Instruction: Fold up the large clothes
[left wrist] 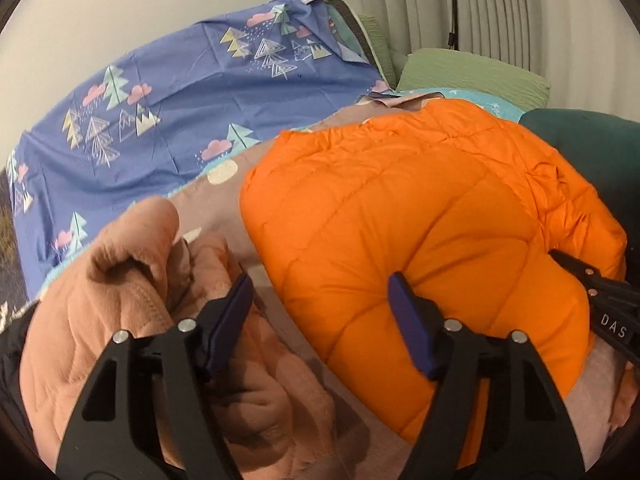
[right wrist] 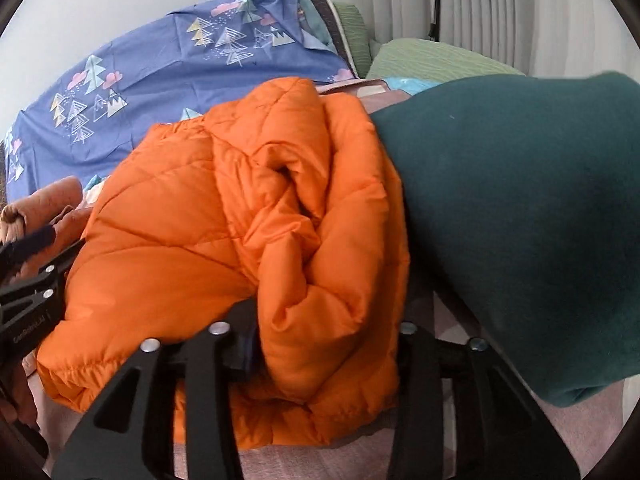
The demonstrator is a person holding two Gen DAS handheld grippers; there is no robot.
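A folded orange puffer jacket (left wrist: 420,216) lies on the bed. My left gripper (left wrist: 324,312) is open, its right finger (left wrist: 408,320) pressed against the jacket's left edge and its left finger (left wrist: 232,312) over a peach fleece garment (left wrist: 120,312). In the right wrist view the jacket (right wrist: 240,216) bulges between the jaws of my right gripper (right wrist: 324,344), which stand wide apart around a thick fold; the fingertips are hidden by the fabric. The right gripper also shows in the left wrist view (left wrist: 600,292) at the jacket's right side.
A blue sheet with tree prints (left wrist: 180,112) covers the far bed. A dark green garment (right wrist: 520,208) lies right of the jacket. Green pillows (left wrist: 472,76) and a curtain (left wrist: 500,4) are at the back. The left gripper shows at the left edge (right wrist: 28,264).
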